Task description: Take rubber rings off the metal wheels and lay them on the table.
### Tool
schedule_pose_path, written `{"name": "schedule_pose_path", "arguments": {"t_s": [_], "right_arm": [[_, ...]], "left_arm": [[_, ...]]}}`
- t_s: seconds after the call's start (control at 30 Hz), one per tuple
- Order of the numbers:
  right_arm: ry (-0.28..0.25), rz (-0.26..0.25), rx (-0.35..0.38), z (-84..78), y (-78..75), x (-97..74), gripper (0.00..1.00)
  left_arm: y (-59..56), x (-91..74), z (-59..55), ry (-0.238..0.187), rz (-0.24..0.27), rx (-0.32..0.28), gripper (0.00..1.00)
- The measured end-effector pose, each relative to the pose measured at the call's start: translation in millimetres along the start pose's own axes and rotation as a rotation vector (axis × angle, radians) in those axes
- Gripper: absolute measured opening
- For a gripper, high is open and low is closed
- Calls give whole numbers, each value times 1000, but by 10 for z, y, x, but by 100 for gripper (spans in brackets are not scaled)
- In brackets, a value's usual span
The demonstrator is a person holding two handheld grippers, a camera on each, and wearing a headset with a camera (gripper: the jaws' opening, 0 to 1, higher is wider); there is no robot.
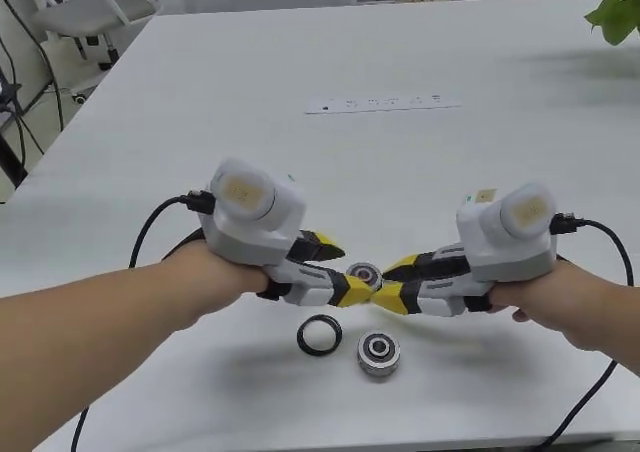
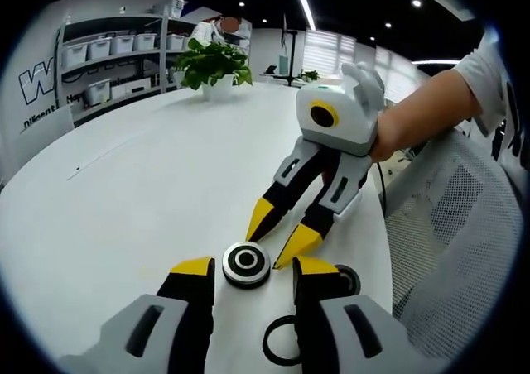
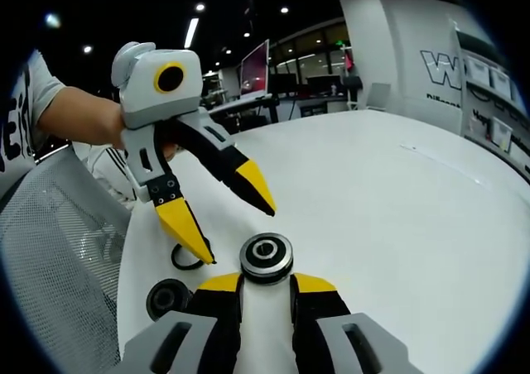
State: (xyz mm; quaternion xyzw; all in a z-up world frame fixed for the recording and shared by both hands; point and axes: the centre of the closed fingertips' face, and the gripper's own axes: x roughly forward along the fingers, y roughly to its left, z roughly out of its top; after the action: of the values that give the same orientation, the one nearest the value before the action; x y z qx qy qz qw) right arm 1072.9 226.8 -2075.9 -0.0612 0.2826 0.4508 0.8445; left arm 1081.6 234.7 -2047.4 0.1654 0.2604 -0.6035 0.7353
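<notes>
Pinches the metal wheel (image 1: 363, 274) in the right gripper (image 3: 267, 281), clear above the table (image 1: 300, 172) — faces the left gripper (image 3: 236, 234) flat-on, dead between its spread jaws — looks best placed to peel the rubber ring (image 3: 246, 256).

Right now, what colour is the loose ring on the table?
Black; the rubber ring shows clearest in the head view.

Bright, sharp pictures; ceiling strip light (image 2: 302, 2) glows at twelve o'clock; soft shadows on table (image 1: 300, 52); fisheye edges bend.
</notes>
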Motion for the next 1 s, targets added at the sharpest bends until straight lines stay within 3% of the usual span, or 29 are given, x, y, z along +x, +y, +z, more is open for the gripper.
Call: {"name": "schedule_pose_path", "arguments": {"t_s": [0.33, 0.67, 0.8, 0.83, 0.87, 0.9, 1.0], "right_arm": [[0, -8, -14, -18, -22, 2, 12], [-8, -8, -2, -22, -24, 2, 12], [-11, -8, 2, -24, -23, 2, 12], [-11, -9, 6, -27, -22, 2, 12], [-12, -9, 10, -27, -21, 2, 12], [-13, -9, 11, -26, -20, 1, 12], [-16, -9, 17, -28, -19, 1, 12]], "left_arm": [[37, 84, -9, 7, 0, -27, 25], [13, 133, -41, 23, -4, -18, 17], [9, 144, -54, 33, 6, 6, 12], [76, 153, -13, 15, 33, 39, 10], [51, 156, -46, 33, 26, 9, 9], [68, 158, -47, 32, 36, 18, 8], [53, 157, -52, 40, 43, 99, 8]]}}
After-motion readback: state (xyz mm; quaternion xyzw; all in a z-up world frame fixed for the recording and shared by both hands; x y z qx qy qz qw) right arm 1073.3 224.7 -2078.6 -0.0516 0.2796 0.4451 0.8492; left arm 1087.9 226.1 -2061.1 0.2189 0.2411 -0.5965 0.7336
